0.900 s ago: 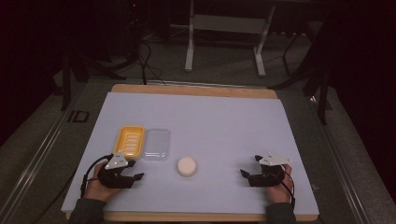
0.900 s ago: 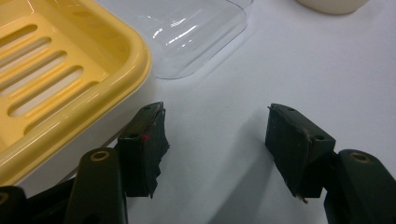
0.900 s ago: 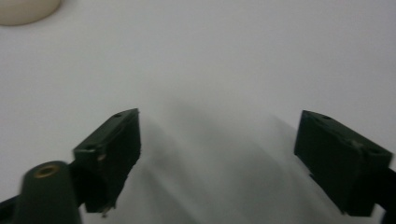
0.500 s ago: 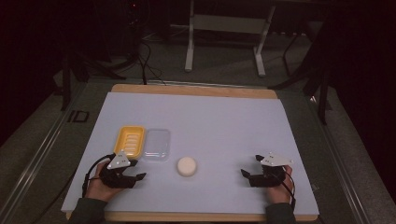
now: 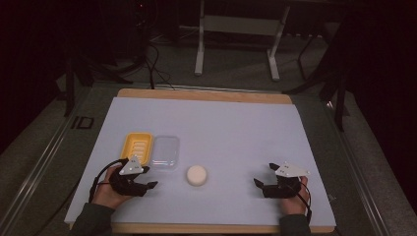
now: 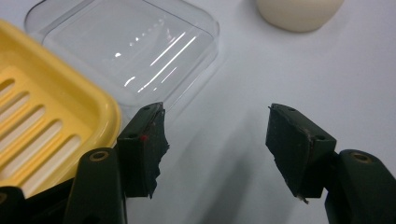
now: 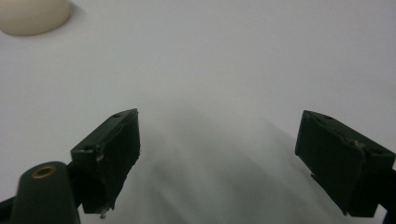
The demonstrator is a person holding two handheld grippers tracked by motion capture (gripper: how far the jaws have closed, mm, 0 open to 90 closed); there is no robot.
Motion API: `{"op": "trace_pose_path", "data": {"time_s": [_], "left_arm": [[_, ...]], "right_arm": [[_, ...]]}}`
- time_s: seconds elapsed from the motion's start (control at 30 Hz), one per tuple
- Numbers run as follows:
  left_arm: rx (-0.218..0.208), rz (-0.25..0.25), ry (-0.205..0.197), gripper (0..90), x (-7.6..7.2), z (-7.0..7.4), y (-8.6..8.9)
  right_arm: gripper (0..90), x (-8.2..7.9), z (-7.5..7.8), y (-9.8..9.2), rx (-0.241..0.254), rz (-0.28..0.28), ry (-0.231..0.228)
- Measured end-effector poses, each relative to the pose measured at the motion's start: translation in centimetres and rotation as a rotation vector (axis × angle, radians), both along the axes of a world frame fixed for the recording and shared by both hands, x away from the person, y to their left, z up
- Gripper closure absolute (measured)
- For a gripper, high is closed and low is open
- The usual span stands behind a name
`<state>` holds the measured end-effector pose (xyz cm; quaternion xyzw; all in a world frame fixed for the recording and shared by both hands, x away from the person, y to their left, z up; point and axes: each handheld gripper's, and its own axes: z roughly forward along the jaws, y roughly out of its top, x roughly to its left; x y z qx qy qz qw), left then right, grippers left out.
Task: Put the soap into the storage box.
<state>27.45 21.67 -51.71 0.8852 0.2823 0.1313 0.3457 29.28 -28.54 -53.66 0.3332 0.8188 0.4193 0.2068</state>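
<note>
the left tool (image 5: 147,186) rests low on the white surface (image 5: 236,128), jaws apart and empty, just beside the yellow soap dish (image 5: 136,146) and clear lid (image 5: 165,152); a careless swing risks knocking them. the right tool (image 5: 263,178), jaws also apart and empty, sits well apart from the soap bar (image 5: 196,174), which looks smooth and could skid away under a glancing pinch.

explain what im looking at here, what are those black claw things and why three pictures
A person holds a hand-operated two-jaw gripper in each hand: left gripper, right gripper. One picture looks down from above the table; the other two come from cameras riding on each gripper, looking along its black jaws. On the white mat lie a yellow soap dish, a clear lid beside it, and a round pale soap bar. Both grippers stand open with nothing between their jaws.
</note>
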Motion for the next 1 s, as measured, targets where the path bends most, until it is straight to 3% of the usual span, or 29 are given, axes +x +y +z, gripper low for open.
{"op": "trace_pose_path", "data": {"time_s": [0.33,0.5,0.67,0.9,1.0], "left_arm": [[0.047,-0.070,0.001,37.5,0.8,1.7,-1.1],[0.093,-0.101,0.004,37.3,1.1,2.3,-1.6],[0.088,-0.118,0.005,37.1,1.3,2.6,-1.9],[0.144,-0.154,0.002,36.4,1.9,3.4,-2.9],[0.144,-0.163,0.002,36.4,2.1,3.6,-3.2]], "right_arm": [[13.8,-0.1,0.0,-0.1,0.006,-0.008,-0.010],[13.9,-0.1,0.0,-0.1,0.004,-0.007,-0.013],[13.8,-0.2,0.0,-0.1,0.005,-0.007,-0.019],[13.8,-0.2,0.1,-0.1,0.011,-0.011,-0.021],[13.8,-0.2,0.1,-0.2,0.012,-0.011,-0.018]]}}
